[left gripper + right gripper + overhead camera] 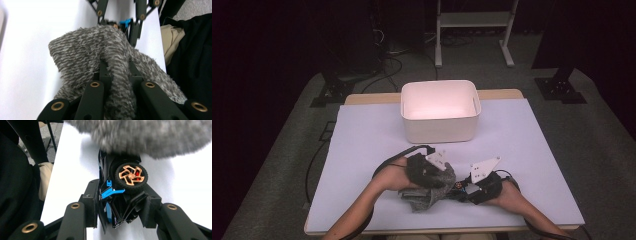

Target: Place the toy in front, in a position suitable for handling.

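Cloth [428, 192], grey, fuzzy, bunched at near edge of table [362, 150], well short of white bin [439, 111] and on the person's side of it. Pinched in left gripper [439, 176], jaws drawn narrow on a fold of pile, seen plainly in left gripper view [117, 75]. Toy car [122, 195], black with blue trim and copper-spoked wheel [130, 175], just right of cloth and touching it, far from bin. Clamped in right gripper [462, 189], jaws part closed on car body, nose toward cloth. Apparent work in hand: wiping car with cloth. Risks, as judged: thin fold slipping from left jaws under a rub, owing to loose pile; car twisting in right jaws, since grip sits on slim plastic body parts; fibres snagging on wheel spokes or blue trim; cloth edge draping over car and hiding contact point; both items close to table's near edge, so a dropped one likely off the table rather than toward bin.
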Demonstrator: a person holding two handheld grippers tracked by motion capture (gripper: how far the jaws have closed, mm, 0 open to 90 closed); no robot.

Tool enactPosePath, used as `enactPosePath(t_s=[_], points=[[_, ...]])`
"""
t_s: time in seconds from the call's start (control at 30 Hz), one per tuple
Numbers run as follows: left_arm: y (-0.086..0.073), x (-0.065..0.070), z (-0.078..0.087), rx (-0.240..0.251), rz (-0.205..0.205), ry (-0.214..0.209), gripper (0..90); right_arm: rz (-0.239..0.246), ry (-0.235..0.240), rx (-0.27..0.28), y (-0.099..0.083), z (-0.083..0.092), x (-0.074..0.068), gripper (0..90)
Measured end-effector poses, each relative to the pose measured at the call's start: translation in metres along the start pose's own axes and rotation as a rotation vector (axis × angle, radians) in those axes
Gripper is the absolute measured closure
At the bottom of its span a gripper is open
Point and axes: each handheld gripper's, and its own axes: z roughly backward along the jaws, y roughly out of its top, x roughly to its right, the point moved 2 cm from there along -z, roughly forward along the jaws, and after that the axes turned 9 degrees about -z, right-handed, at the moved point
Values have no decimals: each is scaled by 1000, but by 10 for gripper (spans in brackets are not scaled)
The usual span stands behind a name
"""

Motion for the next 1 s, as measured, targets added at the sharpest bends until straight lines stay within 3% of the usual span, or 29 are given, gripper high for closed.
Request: enactPosePath(t_s=[0.23,0.67,0.83,1.0], points=[[-27,2,17,21,46,44,795,2,-1,-6,1,0,0,565],[-48,5,30,47,72,70,795,1,6,-7,0,0,1,566],[-39,4,24,64,54,51,795,-5,9,-6,1,0,1,566],[-15,1,8,60,1,18,796,-7,9,-8,1,0,1,566]])
